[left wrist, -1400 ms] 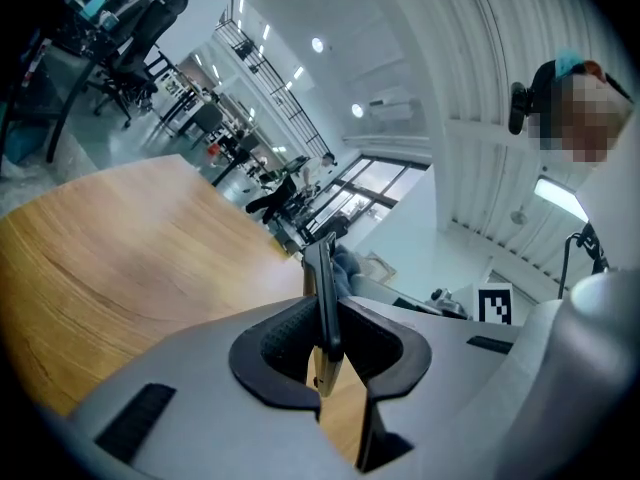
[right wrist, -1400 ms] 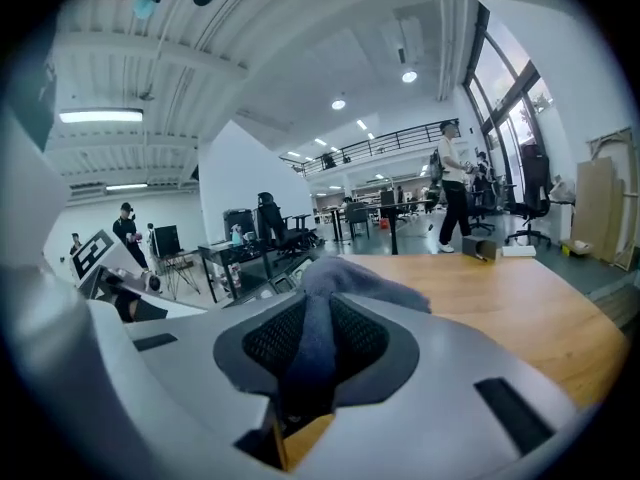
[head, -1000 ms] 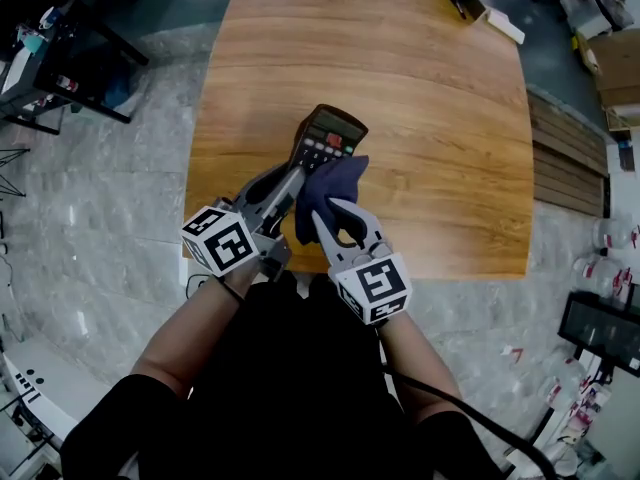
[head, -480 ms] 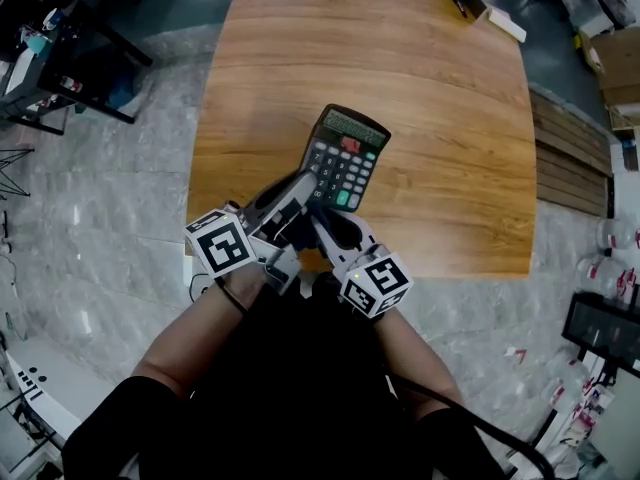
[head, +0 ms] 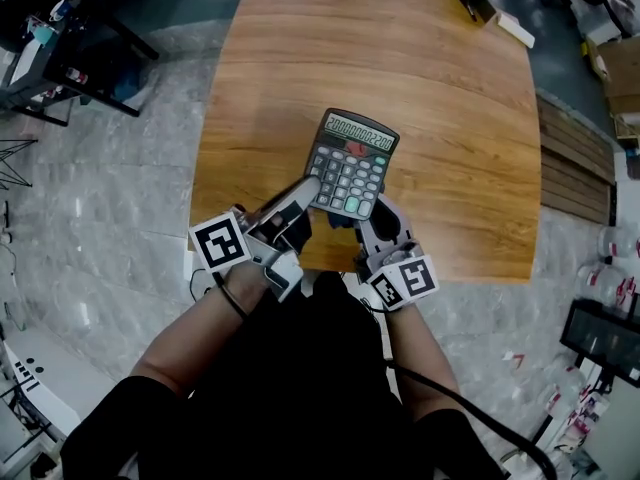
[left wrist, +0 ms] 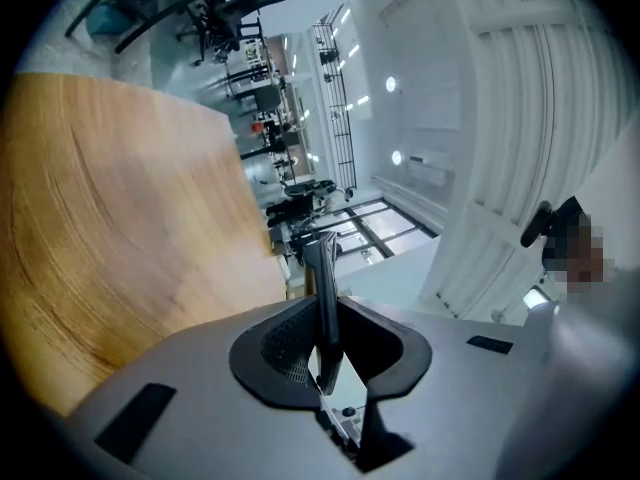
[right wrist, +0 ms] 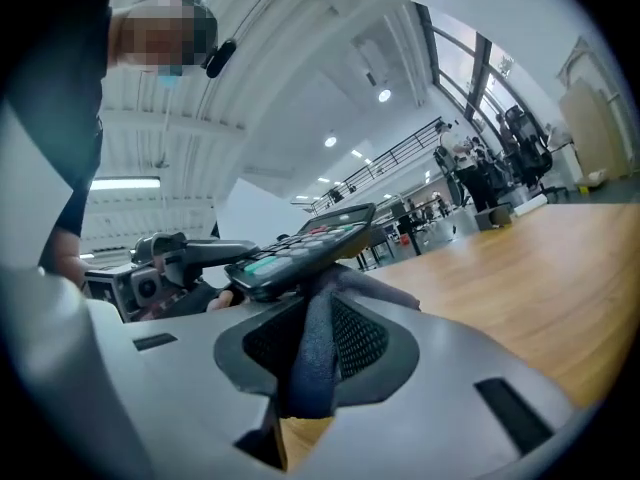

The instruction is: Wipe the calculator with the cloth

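Note:
A dark grey calculator [head: 350, 163] with a lit display is held above the wooden table [head: 450, 118], keys facing up. My left gripper [head: 310, 190] is shut on its lower left edge; in the left gripper view the calculator [left wrist: 325, 288] stands edge-on between the jaws of that gripper [left wrist: 325, 353]. My right gripper [head: 372, 218] sits just under the calculator's near edge. In the right gripper view this gripper [right wrist: 315, 343] is shut on the dark blue cloth [right wrist: 318, 318], which rises against the underside of the calculator [right wrist: 300, 246]. In the head view the cloth is mostly hidden.
A black object [head: 473, 1] and a white box [head: 518, 30] lie at the table's far right corner. Wooden planks [head: 575, 168] lie on the floor to the right. The table's near edge is just below both grippers.
The calculator has rolled from tilted to face-up and shifted right. The right gripper has carried the cloth off the keypad, down and right, to under the near edge.

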Available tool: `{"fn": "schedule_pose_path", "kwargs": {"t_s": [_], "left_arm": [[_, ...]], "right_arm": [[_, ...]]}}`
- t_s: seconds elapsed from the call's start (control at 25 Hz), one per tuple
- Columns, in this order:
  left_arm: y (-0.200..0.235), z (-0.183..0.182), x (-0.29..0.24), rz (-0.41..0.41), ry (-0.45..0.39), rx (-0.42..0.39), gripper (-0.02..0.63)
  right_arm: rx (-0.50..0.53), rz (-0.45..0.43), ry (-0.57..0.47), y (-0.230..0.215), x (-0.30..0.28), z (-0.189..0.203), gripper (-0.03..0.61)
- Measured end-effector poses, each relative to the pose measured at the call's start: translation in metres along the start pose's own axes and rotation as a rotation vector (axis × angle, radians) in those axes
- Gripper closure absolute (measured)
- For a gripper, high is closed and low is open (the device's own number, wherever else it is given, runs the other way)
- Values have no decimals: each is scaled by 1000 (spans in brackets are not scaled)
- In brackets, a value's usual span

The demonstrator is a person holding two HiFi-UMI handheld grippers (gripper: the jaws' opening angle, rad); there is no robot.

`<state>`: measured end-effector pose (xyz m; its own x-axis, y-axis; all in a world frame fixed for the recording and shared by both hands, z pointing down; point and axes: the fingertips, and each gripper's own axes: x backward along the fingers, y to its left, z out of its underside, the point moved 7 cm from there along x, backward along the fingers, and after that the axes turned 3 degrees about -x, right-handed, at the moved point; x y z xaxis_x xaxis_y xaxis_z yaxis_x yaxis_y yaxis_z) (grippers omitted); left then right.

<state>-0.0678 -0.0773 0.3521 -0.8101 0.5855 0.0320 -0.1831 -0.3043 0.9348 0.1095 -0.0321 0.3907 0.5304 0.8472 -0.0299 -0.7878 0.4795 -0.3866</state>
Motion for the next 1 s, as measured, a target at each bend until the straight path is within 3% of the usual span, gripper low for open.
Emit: {"fn": "schedule_pose_path", "kwargs": {"t_s": [0.32,0.44,0.76,1.0], "left_arm": [[2,0,-1,15,10,18,546],[3,1,-1,27,-7,57,546],[4,1,-2,33,-11,79,546],[10,5,-1,19,-2,90,546]], "right_arm": [[27,152,-79,-54,12,-27,502],[34,104,-69,-49,11,-24,502],[15,-154,31,23,3,16,502],[7,-98,-21,3,4,1,502]]}}
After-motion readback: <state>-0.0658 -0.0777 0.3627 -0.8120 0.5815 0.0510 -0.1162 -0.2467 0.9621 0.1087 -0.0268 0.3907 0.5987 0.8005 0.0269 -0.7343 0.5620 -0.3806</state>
